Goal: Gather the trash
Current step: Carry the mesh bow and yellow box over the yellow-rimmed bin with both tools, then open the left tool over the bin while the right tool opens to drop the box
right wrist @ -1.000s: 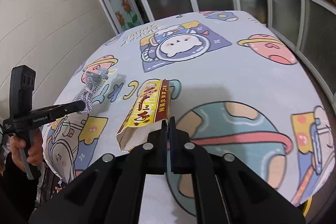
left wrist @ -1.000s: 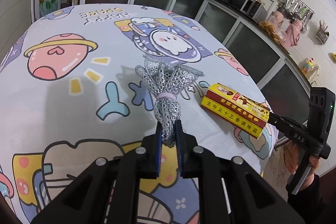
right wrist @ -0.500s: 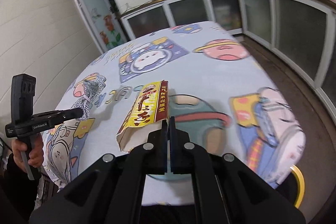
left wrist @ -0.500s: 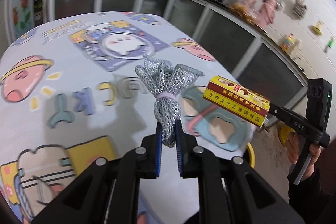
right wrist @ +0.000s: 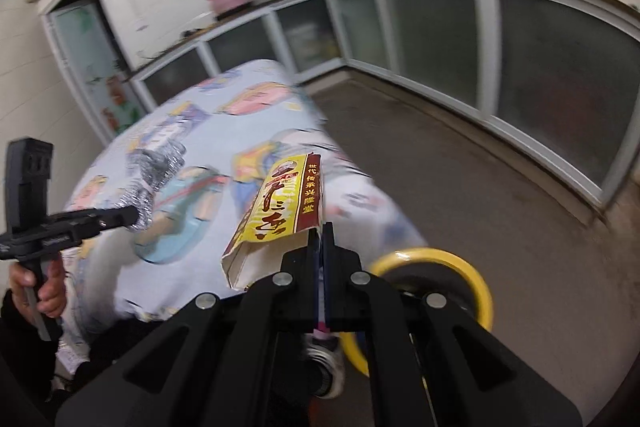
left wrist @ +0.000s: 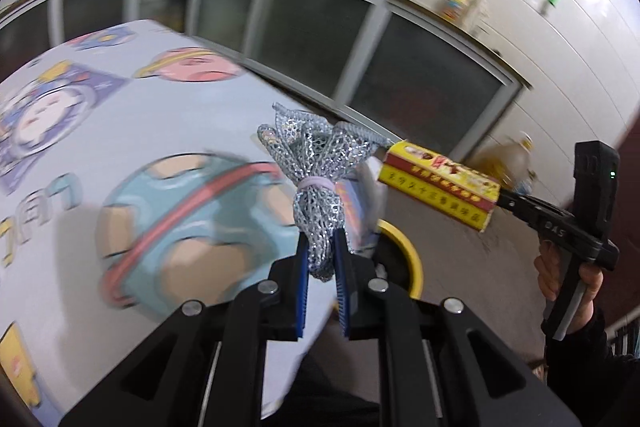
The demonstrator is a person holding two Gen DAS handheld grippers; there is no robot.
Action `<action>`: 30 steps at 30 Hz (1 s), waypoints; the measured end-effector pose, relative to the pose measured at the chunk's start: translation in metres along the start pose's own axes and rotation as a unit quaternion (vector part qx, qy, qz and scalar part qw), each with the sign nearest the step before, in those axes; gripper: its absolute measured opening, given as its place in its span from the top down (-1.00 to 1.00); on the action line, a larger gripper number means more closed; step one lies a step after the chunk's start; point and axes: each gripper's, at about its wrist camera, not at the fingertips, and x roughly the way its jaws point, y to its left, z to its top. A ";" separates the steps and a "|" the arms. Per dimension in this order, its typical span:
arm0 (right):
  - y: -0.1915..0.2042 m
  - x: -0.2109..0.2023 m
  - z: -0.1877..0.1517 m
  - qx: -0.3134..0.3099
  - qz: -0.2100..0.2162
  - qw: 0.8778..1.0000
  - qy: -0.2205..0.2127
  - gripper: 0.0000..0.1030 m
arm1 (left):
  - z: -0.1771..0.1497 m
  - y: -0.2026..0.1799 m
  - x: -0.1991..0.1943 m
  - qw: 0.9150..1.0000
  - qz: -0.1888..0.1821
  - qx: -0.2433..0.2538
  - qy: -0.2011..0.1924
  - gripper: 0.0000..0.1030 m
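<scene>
My left gripper (left wrist: 322, 255) is shut on a silver mesh bundle (left wrist: 316, 163) tied with a pale band, held in the air past the table's edge. My right gripper (right wrist: 321, 231) is shut on the torn flap of an empty yellow and red carton (right wrist: 280, 203). The carton also shows in the left wrist view (left wrist: 440, 185), and the mesh bundle in the right wrist view (right wrist: 148, 183). A yellow-rimmed bin (right wrist: 444, 263) stands on the floor just below both grippers; its rim shows in the left wrist view (left wrist: 404, 251) too.
The table with the cartoon cloth (left wrist: 120, 131) lies to the left. Grey glass-front cabinets (right wrist: 520, 43) line the walls. A bottle of oil (left wrist: 508, 159) stands on the floor by the cabinets. A shoe (right wrist: 324, 367) shows beneath my right gripper.
Both grippers have swung right, off the table and over the floor, each still holding its item. The yellow-rimmed bin has come into view below them.
</scene>
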 end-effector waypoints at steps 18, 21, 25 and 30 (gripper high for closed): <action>-0.097 0.065 -0.068 0.090 -0.100 0.986 0.100 0.98 | 0.015 -0.101 0.156 0.984 -0.066 0.094 0.133 0.78; -0.106 0.081 -0.076 0.104 -0.101 0.982 0.117 0.98 | 0.011 -0.110 0.179 0.980 -0.068 0.106 0.156 0.78; -0.117 0.094 -0.083 0.120 -0.110 0.978 0.130 0.98 | 0.008 -0.119 0.202 0.976 -0.059 0.115 0.173 0.76; -0.142 0.107 -0.095 0.158 -0.137 0.965 0.156 0.66 | 0.009 -0.116 0.203 0.981 -0.049 0.097 0.161 -0.38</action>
